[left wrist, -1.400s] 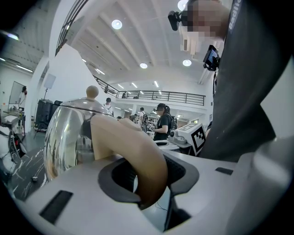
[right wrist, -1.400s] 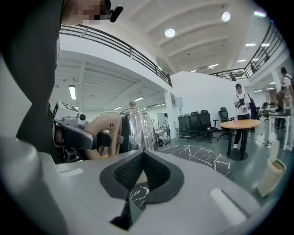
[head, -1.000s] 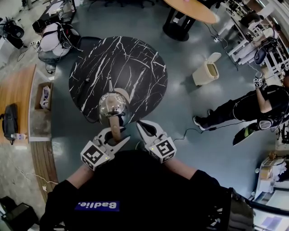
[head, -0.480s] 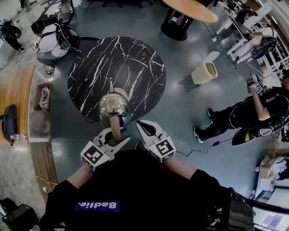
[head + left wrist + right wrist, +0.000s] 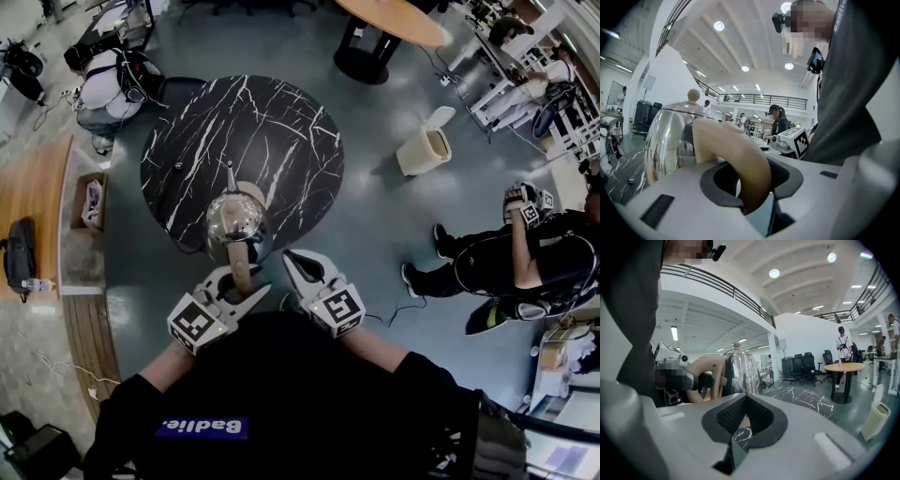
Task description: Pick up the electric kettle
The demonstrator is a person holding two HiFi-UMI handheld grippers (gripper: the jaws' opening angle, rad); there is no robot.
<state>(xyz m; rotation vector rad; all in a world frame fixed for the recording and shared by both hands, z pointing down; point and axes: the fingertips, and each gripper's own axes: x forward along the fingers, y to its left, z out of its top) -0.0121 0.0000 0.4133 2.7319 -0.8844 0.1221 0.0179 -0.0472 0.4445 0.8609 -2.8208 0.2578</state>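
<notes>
The jaws of the left gripper (image 5: 751,182) are clamping the beige handle (image 5: 733,147) of the electric kettle (image 5: 234,217), which is sitting at the near edge of the black marbled table (image 5: 272,131), spout pointing away. The right gripper (image 5: 745,420) is hovering just off that table edge, beside the handle, jaws pressed together on nothing. Well off the table's right side, a beige bin (image 5: 428,148) and a person in black (image 5: 511,255) are occupying the floor.

One kettle (image 5: 234,217), one black table (image 5: 272,122), one bin (image 5: 427,150), two grippers (image 5: 242,283) (image 5: 294,264).

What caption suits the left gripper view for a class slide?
Left gripper shut on the beige handle of the shiny electric kettle, black marble table at lower left.
</notes>
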